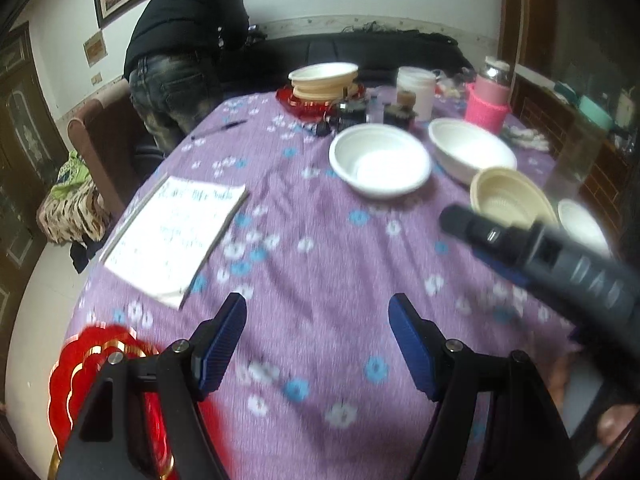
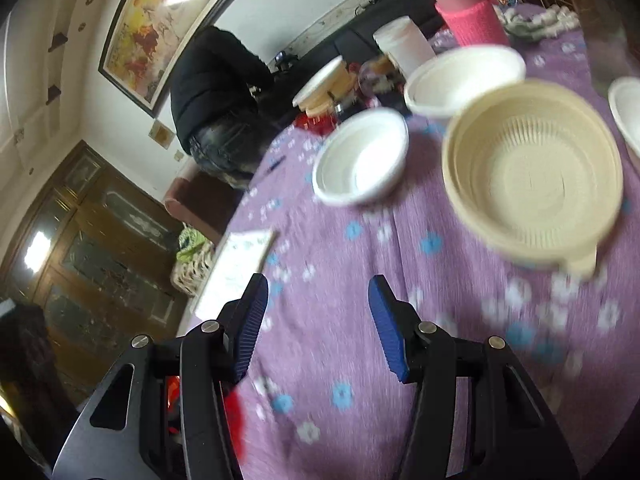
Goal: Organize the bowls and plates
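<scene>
Both tongs are empty with their blue ribbed pads spread apart: the left gripper (image 1: 318, 340) hovers over bare cloth near the table's close edge, and the right gripper (image 2: 318, 320) hangs tilted above the same cloth.

Largest first, the round table under a purple cloth printed with blue and white flowers (image 1: 320, 248) carries everything; its fabric looks soft and slightly wrinkled. A white sheet of paper with writing (image 1: 176, 236) lies flat on its left part.

Ahead and to the right of the right gripper sits the beige round plastic bowl with fine ribbing inside and a small tab on its rim (image 2: 532, 176), upright and mouth up. It is the nearest bowl to either tool, and the right one is plainly the closer, so I judge the next grasp falls to it, on the thin rim. Being round, the bowl has no long axis; any rim point serves.

Beyond it stand two white round foam-like bowls, smooth and matte: one to the left (image 2: 360, 156) and one farther back (image 2: 464, 76), apart from each other. A third white rim shows at the right edge (image 2: 628, 116).

At the far side, a stack of beige and white bowls (image 1: 324, 80) rests on a red glossy scalloped plate (image 1: 304, 104). Another red scalloped plate with gold trim (image 1: 92, 384) lies just beside the left gripper, at the near left.
</scene>
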The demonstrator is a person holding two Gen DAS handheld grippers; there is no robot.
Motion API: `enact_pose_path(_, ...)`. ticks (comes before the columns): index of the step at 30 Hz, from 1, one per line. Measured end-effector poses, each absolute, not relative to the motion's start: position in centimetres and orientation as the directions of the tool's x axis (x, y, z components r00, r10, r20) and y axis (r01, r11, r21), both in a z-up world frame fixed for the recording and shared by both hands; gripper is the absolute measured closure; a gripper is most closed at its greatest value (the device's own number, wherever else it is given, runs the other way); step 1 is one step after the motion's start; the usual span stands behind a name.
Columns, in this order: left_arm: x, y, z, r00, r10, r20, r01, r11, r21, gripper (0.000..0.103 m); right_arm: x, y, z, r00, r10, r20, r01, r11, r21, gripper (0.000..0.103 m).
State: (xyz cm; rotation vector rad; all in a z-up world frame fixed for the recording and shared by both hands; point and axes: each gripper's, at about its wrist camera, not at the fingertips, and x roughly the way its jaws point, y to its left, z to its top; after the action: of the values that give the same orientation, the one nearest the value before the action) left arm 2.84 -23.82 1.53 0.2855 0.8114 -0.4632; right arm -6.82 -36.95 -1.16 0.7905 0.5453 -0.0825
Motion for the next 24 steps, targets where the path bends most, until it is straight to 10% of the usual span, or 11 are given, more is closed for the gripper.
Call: enact_pose_path(24, 16.8, -30.9, 0.0, 0.658, -0.18, -0.731, 0.294, 0.955, 0.029, 0.029, 5.0, -46.5, -1.7, 0.756, 0.138, -0.64, 0.475, 0.558, 0.681, 0.05)
